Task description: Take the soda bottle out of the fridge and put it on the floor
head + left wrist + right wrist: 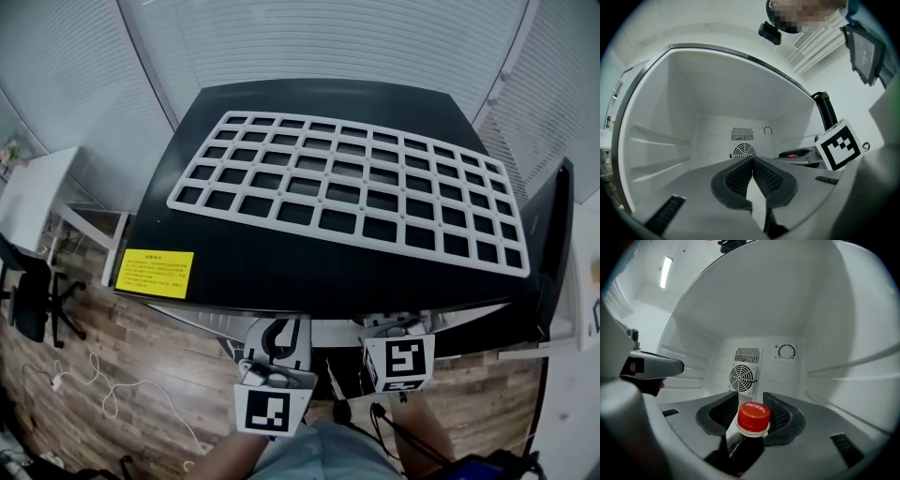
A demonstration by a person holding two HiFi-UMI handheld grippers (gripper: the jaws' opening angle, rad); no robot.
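Jaws of the right gripper (pixel 750 397) stand wide apart, w/ the dark plastic soda bottle (pixel 740 448) btwn them. Its round red screw cap (pixel 753 417) sits btwn the black ribbed pads (pixel 723 414) w/ a clear gap each side, so no pad is on the cap. Lower down the dark body fills most of the space btwn the jaws; contact there can't be made out.

Jaws of the left gripper (pixel 752 160) are closed, tips meeting, nothing btwn them. It points into the fridge just beside the right one, whose marker cube (pixel 839 146) shows at the right of the left gripper view.

Bottle: long axis approx vertical, cap end up, base cut off at the picture's bottom edge. It's inside the white-walled fridge compartment (pixel 754 310), toward the front. The round fan grille (pixel 742 377) and the dial (pixel 786 351) on the back wall are well behind it.

Head view: both grippers reach in under the fridge's glossy black top (pixel 281 267), so the bottle is hidden there. A white plastic grid rack (pixel 321 200) lies flat on that top, and a yellow label (pixel 155 272) sits at its front left corner.
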